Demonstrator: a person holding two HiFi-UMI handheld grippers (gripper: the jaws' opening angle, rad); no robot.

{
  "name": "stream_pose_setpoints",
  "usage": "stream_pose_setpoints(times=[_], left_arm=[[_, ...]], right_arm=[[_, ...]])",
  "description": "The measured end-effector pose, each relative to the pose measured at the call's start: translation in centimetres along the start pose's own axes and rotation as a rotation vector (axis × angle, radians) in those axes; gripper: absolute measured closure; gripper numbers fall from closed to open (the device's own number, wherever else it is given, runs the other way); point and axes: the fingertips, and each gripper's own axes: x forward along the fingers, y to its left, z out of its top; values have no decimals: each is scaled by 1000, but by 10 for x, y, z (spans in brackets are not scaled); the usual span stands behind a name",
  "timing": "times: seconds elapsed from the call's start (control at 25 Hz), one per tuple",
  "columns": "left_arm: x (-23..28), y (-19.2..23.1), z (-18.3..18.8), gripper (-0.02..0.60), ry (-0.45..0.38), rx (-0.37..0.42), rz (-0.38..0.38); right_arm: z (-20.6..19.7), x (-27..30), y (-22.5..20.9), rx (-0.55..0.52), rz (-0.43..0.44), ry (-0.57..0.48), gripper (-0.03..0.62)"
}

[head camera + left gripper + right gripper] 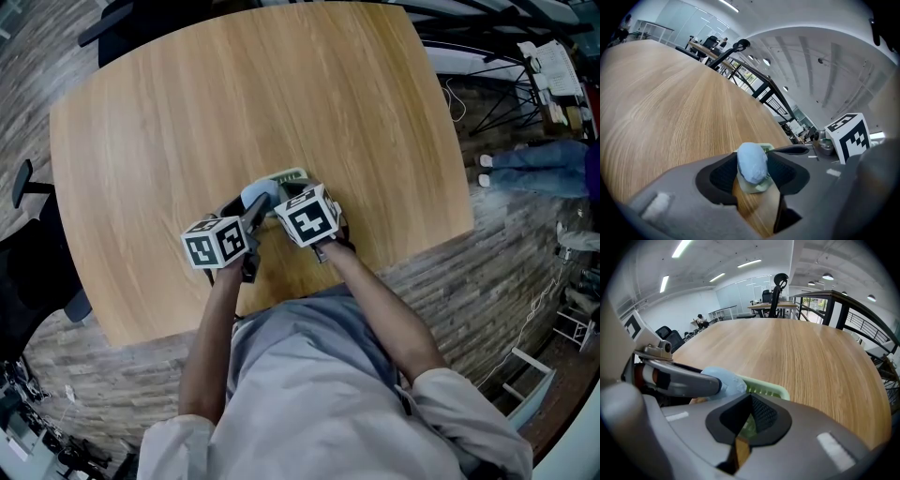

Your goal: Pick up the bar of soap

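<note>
Grey and black, your left tool (754, 174) has its jaws spread wide with the pale blue soap bar (752, 161) standing on edge between them. The ribbed pads sit right at its two broad faces, but no clear squeeze shows. Your right tool (750, 420) is just alongside, its jaws drawn almost together. It looks nipped onto the near rim of the pale green soap dish (768, 389), which would keep the dish from sliding. The bar rests in that dish, near the front edge of the wooden bench (234, 122), with both tools crowded over it. Expect the bar to be light and stiff, but rounded and smooth. It may be slick, and a pinch near its curved top could squirt it out of the pads. Take it low and across the two flat faces, around its middle, so the ribbing bites on the widest part. Close gently, because hard pads can dent soap. The dish looks thin and light, so it may lift with the bar if the soap sticks to it, and holding the rim should prevent that.
</note>
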Motion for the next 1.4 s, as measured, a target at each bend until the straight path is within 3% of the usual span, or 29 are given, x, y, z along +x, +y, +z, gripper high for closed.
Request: stream_pose_setpoints(times=[0.6, 1.08, 1.4], left_arm=[[-1, -14, 1, 448, -8, 50, -39], [-8, -18, 0, 453, -38, 147, -29], [-12, -24, 0, 454, -59, 158, -23]], right_arm=[[1, 5, 8, -48, 16, 12, 595], [-1, 4, 16, -77, 30, -12, 594], [0, -3, 17, -66, 35, -44, 594]])
